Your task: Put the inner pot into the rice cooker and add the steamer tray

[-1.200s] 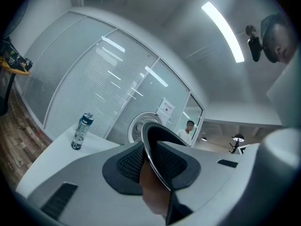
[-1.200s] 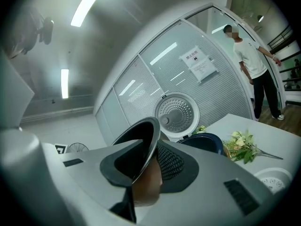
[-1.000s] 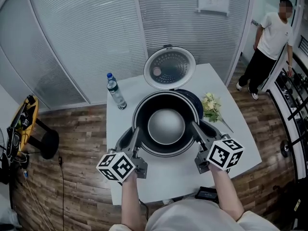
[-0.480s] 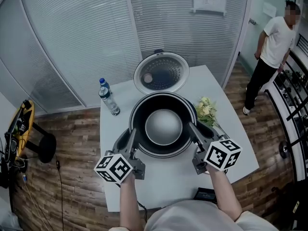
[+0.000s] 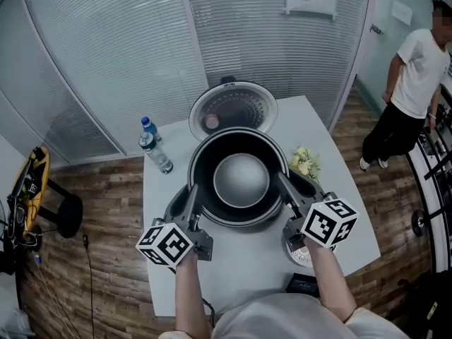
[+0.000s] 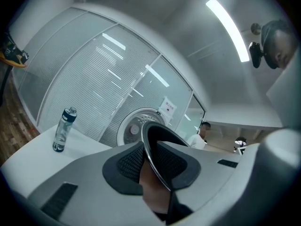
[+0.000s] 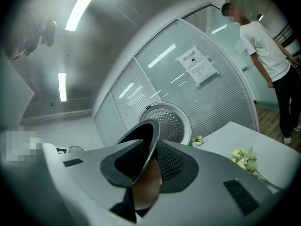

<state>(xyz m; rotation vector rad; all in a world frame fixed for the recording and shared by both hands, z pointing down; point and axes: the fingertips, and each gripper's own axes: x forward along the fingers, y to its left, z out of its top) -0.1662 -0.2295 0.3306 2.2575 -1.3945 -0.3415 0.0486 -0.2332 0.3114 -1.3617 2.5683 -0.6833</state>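
I hold the dark inner pot (image 5: 240, 179) by its rim from both sides, level above the table. My left gripper (image 5: 192, 191) is shut on the rim's left edge (image 6: 151, 150), and my right gripper (image 5: 282, 183) is shut on its right edge (image 7: 146, 150). The rice cooker's open lid (image 5: 232, 109), round and perforated, stands up just beyond the pot. The pot hides most of the cooker's body. A pale round thing (image 5: 299, 255), perhaps the steamer tray, lies on the table under my right gripper, mostly hidden.
On the white table (image 5: 240, 267) a water bottle (image 5: 152, 145) stands at the far left and a small bunch of flowers (image 5: 304, 162) lies at the right. A black object (image 5: 304, 284) sits at the near edge. A person (image 5: 413, 76) stands at the far right.
Both grippers have carried the pot away from me toward the open lid, and it now covers the cooker body that showed beside it. The person in the background has stepped right.
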